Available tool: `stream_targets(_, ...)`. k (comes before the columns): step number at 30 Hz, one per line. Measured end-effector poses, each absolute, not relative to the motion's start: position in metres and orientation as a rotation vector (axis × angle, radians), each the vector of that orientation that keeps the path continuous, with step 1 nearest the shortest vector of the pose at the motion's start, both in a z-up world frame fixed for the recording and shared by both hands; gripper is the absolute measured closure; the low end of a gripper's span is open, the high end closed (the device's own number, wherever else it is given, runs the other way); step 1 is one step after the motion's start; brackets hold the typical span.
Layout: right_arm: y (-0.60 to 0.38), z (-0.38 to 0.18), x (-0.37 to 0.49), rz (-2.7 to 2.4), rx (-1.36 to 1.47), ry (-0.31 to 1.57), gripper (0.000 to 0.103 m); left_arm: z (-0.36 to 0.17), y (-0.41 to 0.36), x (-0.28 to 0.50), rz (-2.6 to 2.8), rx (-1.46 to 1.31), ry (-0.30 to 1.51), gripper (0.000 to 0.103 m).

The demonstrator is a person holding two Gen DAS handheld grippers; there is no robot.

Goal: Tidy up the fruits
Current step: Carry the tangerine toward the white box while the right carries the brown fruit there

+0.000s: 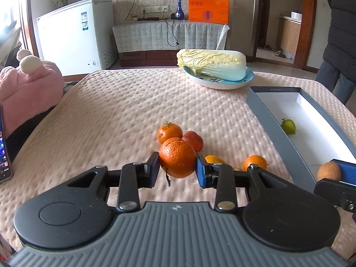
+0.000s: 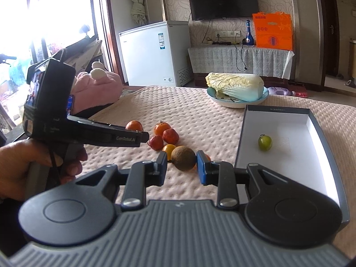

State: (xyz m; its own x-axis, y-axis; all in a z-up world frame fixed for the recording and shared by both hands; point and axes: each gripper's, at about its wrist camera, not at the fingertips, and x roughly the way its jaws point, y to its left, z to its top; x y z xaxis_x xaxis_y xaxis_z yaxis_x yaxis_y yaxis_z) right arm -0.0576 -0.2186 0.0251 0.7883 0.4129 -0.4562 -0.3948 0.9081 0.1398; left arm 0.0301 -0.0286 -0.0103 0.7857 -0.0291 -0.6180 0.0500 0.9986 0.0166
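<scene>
My left gripper (image 1: pixel 178 169) is shut on a large orange (image 1: pixel 177 157), held just above the pink quilt. Behind it lie a mandarin (image 1: pixel 169 132), a red fruit (image 1: pixel 193 140), a yellow fruit (image 1: pixel 214 159) and another orange (image 1: pixel 254 162). My right gripper (image 2: pixel 182 166) is shut on a round brown fruit (image 2: pixel 184 158), close to the left rim of the grey box (image 2: pixel 240 138). A small green fruit (image 2: pixel 265 142) lies inside the box on its white floor. In the right wrist view the left gripper (image 2: pixel 142 136) shows from the side with its orange (image 2: pixel 134 125).
A napa cabbage (image 1: pixel 211 63) rests on a blue plate (image 1: pixel 222 84) at the bed's far side. A pink plush (image 1: pixel 29 89) and a phone (image 1: pixel 4 151) are at the left edge. A person in a dark jacket (image 1: pixel 340 33) stands at the right. A hand (image 2: pixel 22 162) grips the left tool.
</scene>
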Motion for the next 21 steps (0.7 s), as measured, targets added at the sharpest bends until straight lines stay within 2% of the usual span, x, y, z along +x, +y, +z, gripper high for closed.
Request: stream_targets(21,-0.266,0.025,-0.068,0.290,0.074,0.510,0.072,-0.015,-0.093,0.050,-0.186,0.081,0.642,0.064)
